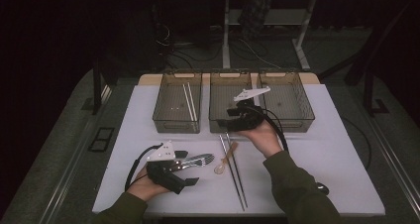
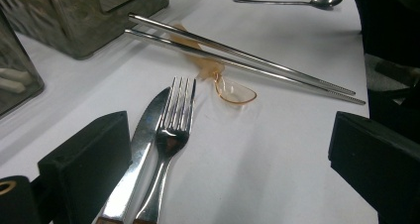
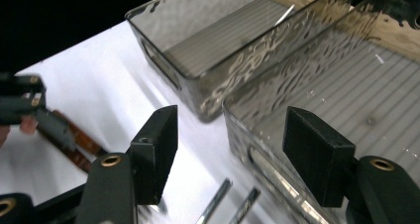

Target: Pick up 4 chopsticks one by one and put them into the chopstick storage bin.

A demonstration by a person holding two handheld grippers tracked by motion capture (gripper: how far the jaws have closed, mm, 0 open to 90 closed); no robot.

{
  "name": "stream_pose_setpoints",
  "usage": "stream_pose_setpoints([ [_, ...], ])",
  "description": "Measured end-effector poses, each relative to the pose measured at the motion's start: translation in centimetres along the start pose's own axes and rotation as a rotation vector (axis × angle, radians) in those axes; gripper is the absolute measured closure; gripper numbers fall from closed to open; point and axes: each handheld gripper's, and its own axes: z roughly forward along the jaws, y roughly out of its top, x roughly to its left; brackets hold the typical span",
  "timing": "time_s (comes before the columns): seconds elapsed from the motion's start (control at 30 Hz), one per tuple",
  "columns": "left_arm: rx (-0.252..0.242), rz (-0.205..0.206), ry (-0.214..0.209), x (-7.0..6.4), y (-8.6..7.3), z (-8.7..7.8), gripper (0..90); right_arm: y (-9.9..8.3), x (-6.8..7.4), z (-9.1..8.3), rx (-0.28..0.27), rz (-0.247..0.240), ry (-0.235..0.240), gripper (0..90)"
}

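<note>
- The left gripper (image 1: 190, 173) rests low on the white table (image 1: 317, 169), its jaws spread wide and holding nothing, set around the handles of a fork (image 2: 172, 130) and a table knife (image 2: 141, 149).
- In the left gripper view, fork and knife lie side by side and touching, between the jaws but nearer the left one; their long axes run away from the gripper, with tines and blade tip pointing towards the chopsticks.
- In the high view the fork's tines (image 1: 203, 159) point right, towards the middle of the table.
- Just beyond the tines lies a small clear amber spoon (image 2: 233, 91), bowl nearest the fork, its handle passing under a pair of metal chopsticks (image 2: 247, 60).
- The chopsticks lie parallel and close together, running from the table's near edge up to the middle bin.
- A metal spoon (image 2: 309, 0) lies well apart, farther across the table.
- The right gripper (image 1: 232, 119) hovers at the near wall of the middle bin (image 1: 218, 119), jaws wide apart and empty.
- Three smoky plastic bins stand in a row at the far side; the left bin (image 1: 163, 117) holds pale chopsticks (image 1: 188, 102), and the right bin (image 1: 302, 110) stands beside the middle one.
</note>
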Motion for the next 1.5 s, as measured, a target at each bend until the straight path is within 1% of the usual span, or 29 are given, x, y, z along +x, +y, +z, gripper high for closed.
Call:
stream_pose_setpoints([
  [0.17, 0.004, -0.001, 0.001, 0.0, 0.0, 0.1, 1.7, -1.5, -0.2, -1.2, 0.002, -0.006, 0.005, 37.9],
  [0.37, 0.008, -0.002, 0.006, 0.0, 0.0, 0.2, 1.7, -3.8, -0.5, -2.7, 0.011, 0.004, 0.011, 37.9],
  [0.47, 0.009, -0.003, 0.004, -0.1, 0.0, 0.2, 1.7, -4.8, -0.6, -3.2, 0.016, 0.004, 0.013, 37.9],
  [0.6, 0.009, -0.005, 0.006, -0.1, 0.0, 0.3, 1.7, -6.3, -0.4, -3.6, 0.037, 0.005, 0.019, 37.8],
  [0.83, 0.006, 0.001, 0.008, -0.2, 0.1, 0.2, 1.7, -8.5, 1.0, -3.8, 0.110, -0.024, 0.014, 37.6],
  [0.9, 0.008, 0.003, 0.008, -0.2, 0.1, 0.1, 1.7, -9.0, 1.4, -3.9, 0.127, -0.018, 0.019, 37.6],
  [1.1, 0.012, 0.009, 0.005, -0.3, 0.1, 0.1, 1.7, -10.2, 2.4, -4.1, 0.147, -0.015, 0.032, 37.7],
  [1.23, 0.016, 0.010, 0.004, -0.3, 0.1, 0.2, 1.7, -11.1, 3.0, -3.8, 0.173, -0.017, 0.038, 37.6],
  [1.33, 0.017, 0.012, 0.003, -0.3, 0.1, 0.2, 1.7, -11.3, 3.4, -3.4, 0.186, -0.020, 0.046, 37.2],
  [1.5, 0.017, 0.012, 0.001, -0.3, 0.1, 0.2, 1.7, -11.3, 4.2, -2.6, 0.194, -0.021, 0.054, 37.0],
])
